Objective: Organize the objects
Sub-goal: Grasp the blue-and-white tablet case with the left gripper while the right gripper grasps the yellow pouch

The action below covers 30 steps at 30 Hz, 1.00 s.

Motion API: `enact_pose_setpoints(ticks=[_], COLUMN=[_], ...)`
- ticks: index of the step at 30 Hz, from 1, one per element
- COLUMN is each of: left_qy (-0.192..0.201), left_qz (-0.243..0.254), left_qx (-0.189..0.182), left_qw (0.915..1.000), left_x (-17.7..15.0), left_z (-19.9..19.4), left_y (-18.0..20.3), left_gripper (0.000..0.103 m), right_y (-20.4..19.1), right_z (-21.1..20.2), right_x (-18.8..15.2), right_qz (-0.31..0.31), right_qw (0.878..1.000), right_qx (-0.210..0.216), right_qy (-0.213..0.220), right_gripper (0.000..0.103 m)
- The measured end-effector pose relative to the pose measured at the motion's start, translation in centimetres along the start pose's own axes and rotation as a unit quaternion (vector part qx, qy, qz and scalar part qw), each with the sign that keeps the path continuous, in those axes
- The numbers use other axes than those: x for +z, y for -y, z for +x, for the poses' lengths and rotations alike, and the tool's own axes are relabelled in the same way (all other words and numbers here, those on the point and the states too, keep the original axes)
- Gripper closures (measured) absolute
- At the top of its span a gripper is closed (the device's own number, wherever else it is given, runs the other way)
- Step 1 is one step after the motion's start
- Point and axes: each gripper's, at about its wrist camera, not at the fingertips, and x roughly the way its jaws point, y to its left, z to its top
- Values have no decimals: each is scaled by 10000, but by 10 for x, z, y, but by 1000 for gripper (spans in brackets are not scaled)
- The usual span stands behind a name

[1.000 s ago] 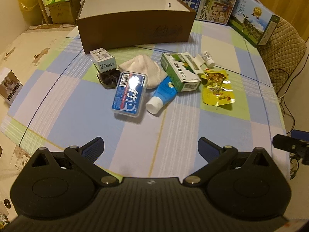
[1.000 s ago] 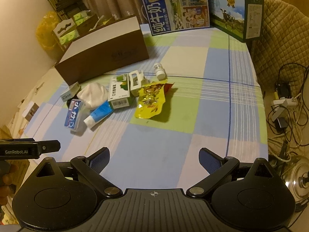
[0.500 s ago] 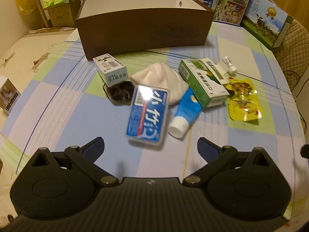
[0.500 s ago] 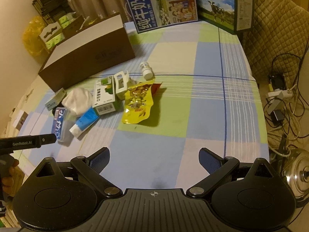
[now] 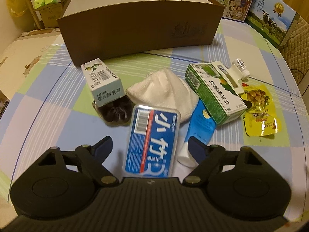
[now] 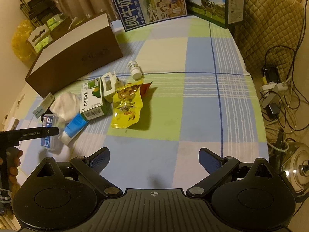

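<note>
A pile lies on the checked tablecloth before an open brown box [image 5: 143, 25]. My left gripper [image 5: 149, 146] is open and low, its fingers on either side of a blue plastic case [image 5: 152, 141] without touching it. Behind the case are a white cloth [image 5: 162, 90], a dark hair tie [image 5: 115, 112] and a small pale carton [image 5: 104, 83]. To the right are a blue tube [image 5: 200, 123], a green-white carton [image 5: 214, 89], a yellow snack pouch [image 5: 258, 110] and a small white bottle [image 5: 241, 67]. My right gripper [image 6: 153, 152] hangs open over bare cloth, well short of the pouch [image 6: 127, 106].
Two large milk cartons [image 6: 148, 2] [image 6: 216, 2] stand at the table's far end. A quilted chair [image 6: 270, 19] sits beyond the right edge, with cables and a power strip [image 6: 274, 89] and a metal pot [image 6: 297, 170] below. A hand [image 6: 13, 166] holds the left tool.
My left gripper has moved forward and down to the pile, so the blue case now lies between its open fingers. The right gripper has shifted only slightly and stays open.
</note>
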Motion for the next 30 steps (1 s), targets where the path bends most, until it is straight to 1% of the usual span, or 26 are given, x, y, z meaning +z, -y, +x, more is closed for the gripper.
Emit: enact_pose_setpoints(ticks=[1,3,5,6,7,13,20,21,24,25,30], left_qy=[-7,-52,-81,-99,-116,-106,-71,-74,-55,-40,9], left_qz=[4,-19,-43,-51,-73,-90,-212,-227,-282,-292,-365], left_qx=[-26,-80,-101,-138,-185,-264,-327,-335,-372,-371,-364], left_qw=[10000,10000,9999,9998,9997,9996,9992,9992,9989,9989,9987], left_x=[2,4,5,6,6,4,2,3,6,7,14], left_z=[2,6,9,10,11,9,-11,-14,-23,-25,-35], left_y=[0,-2,-3,-4,-5,-7,-18,-21,-28,-31,-48], left_gripper=[31,35,42,46,48,49,49,49,49,49,49], right_y=[0,-2,-3,-4,-5,-13,-34,-37,-45,-48,-63], right_z=[1,3,6,8,10,17,27,31,44,48,72], right_x=[1,3,4,5,7,14,29,31,37,38,44], right_qz=[6,10,8,11,12,-73,-401,-415,-429,-456,-733], right_qw=[10000,10000,10000,10000,10000,9999,9981,9979,9975,9974,9954], right_qx=[6,16,31,36,45,122,226,234,270,275,142], right_qy=[-5,-17,-23,-33,-38,15,399,436,491,496,607], right_gripper=[6,6,6,6,6,6,7,8,18,20,21])
